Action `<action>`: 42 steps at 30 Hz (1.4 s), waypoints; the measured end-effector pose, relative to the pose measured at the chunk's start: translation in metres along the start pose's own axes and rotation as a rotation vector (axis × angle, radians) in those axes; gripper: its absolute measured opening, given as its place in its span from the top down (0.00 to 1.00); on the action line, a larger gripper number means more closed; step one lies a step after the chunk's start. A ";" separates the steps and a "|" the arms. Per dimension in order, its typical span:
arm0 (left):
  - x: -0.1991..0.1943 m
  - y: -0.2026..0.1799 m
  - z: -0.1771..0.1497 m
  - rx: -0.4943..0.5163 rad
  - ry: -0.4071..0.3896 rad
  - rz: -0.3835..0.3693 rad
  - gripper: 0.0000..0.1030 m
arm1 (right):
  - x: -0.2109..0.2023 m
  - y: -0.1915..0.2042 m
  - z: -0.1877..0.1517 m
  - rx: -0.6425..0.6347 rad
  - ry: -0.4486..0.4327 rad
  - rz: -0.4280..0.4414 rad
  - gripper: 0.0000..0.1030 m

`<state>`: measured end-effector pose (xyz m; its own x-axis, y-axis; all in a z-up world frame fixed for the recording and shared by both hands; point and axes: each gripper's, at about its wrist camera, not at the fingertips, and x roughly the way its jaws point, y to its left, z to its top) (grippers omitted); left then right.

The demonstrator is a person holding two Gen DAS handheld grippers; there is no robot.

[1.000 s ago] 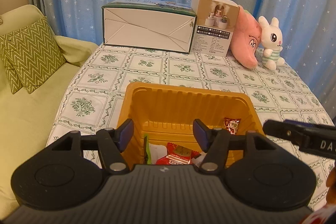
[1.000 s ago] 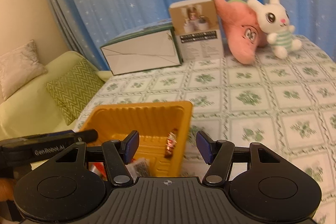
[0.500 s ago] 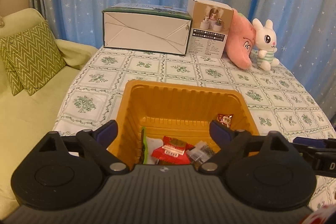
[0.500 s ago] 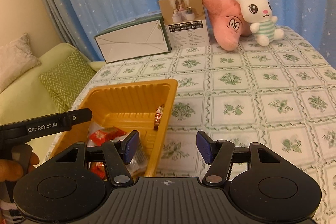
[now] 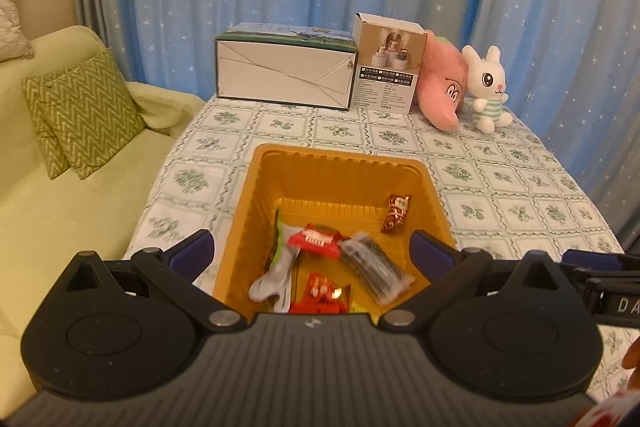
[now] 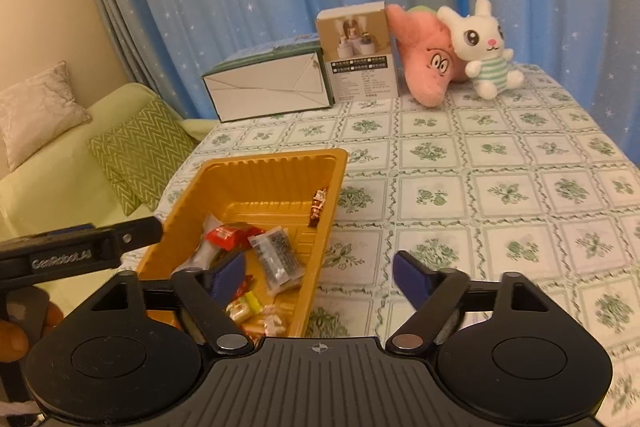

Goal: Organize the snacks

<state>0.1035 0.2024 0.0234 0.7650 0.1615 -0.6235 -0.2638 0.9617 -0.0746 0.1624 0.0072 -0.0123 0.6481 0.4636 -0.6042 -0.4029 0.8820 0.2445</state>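
Note:
An orange plastic tray [image 5: 340, 163] sits on the patterned tablecloth and holds several snacks: a red packet [image 5: 316, 239], a clear packet with dark contents [image 5: 372, 263], a green-and-white packet [image 5: 280, 255] and a small brown candy [image 5: 396, 213]. My left gripper [image 5: 311, 251] hovers over the tray's near end, its jaws opening wide with nothing gripped. My right gripper [image 6: 320, 273] straddles the right wall of the tray [image 6: 272, 159], jaws opening and holding nothing. In the right wrist view the red packet [image 6: 226, 235] and the candy [image 6: 319, 207] lie inside.
At the table's back stand a white box with a green top [image 5: 286, 75], a small product box [image 5: 386, 67], a pink plush [image 5: 442, 87] and a white rabbit plush [image 5: 488, 87]. A pale green sofa with a zigzag cushion [image 5: 80, 107] is on the left.
Both grippers have drawn back and upward from the tray, so more of its contents show. The jaws of both stand wider apart than before.

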 end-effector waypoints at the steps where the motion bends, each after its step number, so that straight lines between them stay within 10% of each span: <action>1: -0.007 0.002 -0.002 -0.010 0.003 0.000 0.00 | -0.005 0.000 -0.002 0.001 0.001 -0.001 0.18; 42: -0.195 -0.036 -0.086 0.047 -0.012 0.067 0.00 | -0.168 0.038 -0.079 -0.094 -0.012 -0.088 0.15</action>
<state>-0.0866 0.1172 0.0808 0.7536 0.2284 -0.6164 -0.2869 0.9580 0.0042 -0.0127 -0.0432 0.0386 0.6911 0.3862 -0.6109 -0.4026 0.9077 0.1183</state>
